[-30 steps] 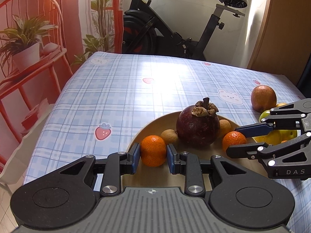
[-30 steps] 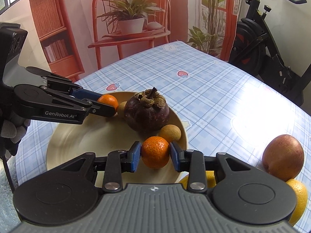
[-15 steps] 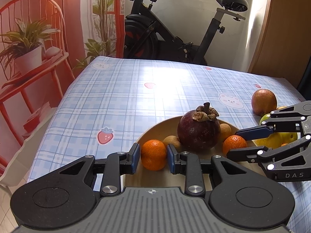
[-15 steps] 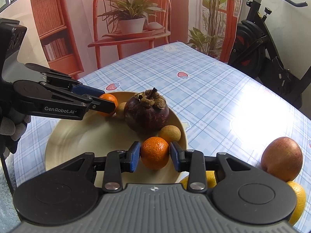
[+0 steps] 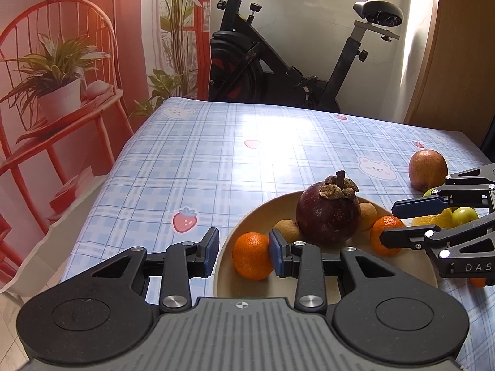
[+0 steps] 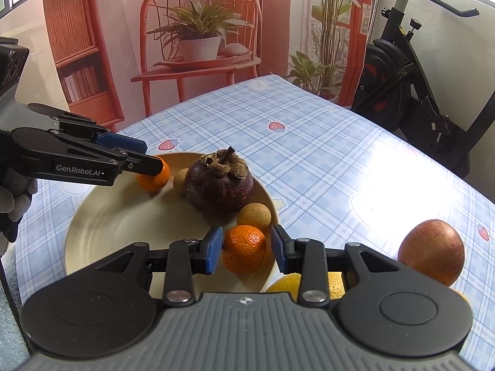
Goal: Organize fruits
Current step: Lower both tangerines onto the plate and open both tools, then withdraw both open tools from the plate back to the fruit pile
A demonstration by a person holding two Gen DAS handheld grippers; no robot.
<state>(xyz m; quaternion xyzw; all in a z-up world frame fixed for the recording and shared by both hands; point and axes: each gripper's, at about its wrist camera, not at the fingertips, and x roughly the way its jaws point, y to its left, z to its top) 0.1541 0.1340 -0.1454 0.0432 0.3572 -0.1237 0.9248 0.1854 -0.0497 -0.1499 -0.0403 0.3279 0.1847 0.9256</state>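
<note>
I'm at the release step: both tangerines now sit on the beige plate [image 5: 247, 225], either side of the mangosteen [image 5: 328, 210]. My left gripper [image 5: 244, 252] is opening — its left pad already stands off the left tangerine [image 5: 251, 255] — and my right gripper [image 6: 247, 249] has let go, pads just clear of the right tangerine [image 6: 244, 253]. Next I'd back both out without nudging them, then fetch the reddish round fruit [image 6: 431, 252] and the lemon [image 6: 284, 283] off the tablecloth.
</note>
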